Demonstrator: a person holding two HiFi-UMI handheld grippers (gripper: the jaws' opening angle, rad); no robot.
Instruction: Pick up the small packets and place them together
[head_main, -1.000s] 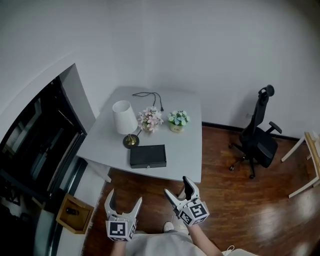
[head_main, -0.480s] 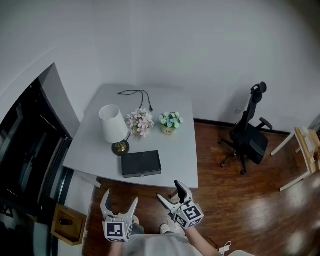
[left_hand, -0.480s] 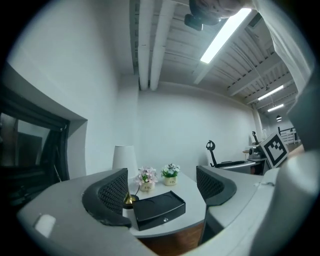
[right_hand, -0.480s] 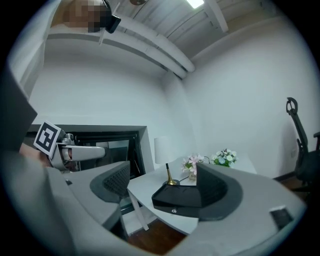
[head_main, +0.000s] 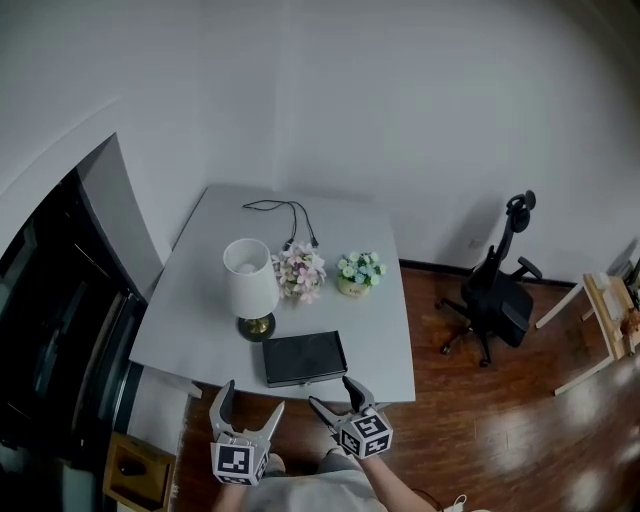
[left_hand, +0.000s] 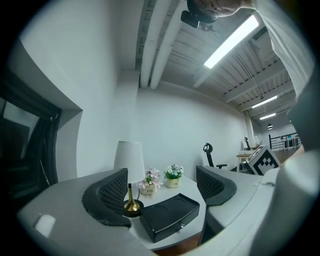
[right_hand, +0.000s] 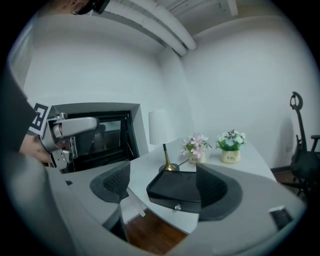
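Note:
No small packets show in any view. A black box (head_main: 304, 357) with a small drawer knob lies near the front edge of the grey table (head_main: 190, 310). My left gripper (head_main: 252, 398) and right gripper (head_main: 333, 392) both hang open and empty just short of that edge. In the left gripper view, the black box (left_hand: 167, 216) lies ahead between the jaws of the left gripper (left_hand: 160, 192). The right gripper (right_hand: 162, 187) faces the same black box (right_hand: 175, 190), and the left gripper (right_hand: 65, 130) shows at the picture's left.
A white lamp (head_main: 250, 285), pink flowers (head_main: 300, 270), a blue-green flower pot (head_main: 358, 270) and a black cable (head_main: 285, 215) sit on the table. An office chair (head_main: 500, 290) stands right, a wooden box (head_main: 130, 465) on the floor left, dark glass (head_main: 50, 330) beyond.
The table now lies closer, and both grippers have come up to its front edge near the black box. Both stay open and empty.

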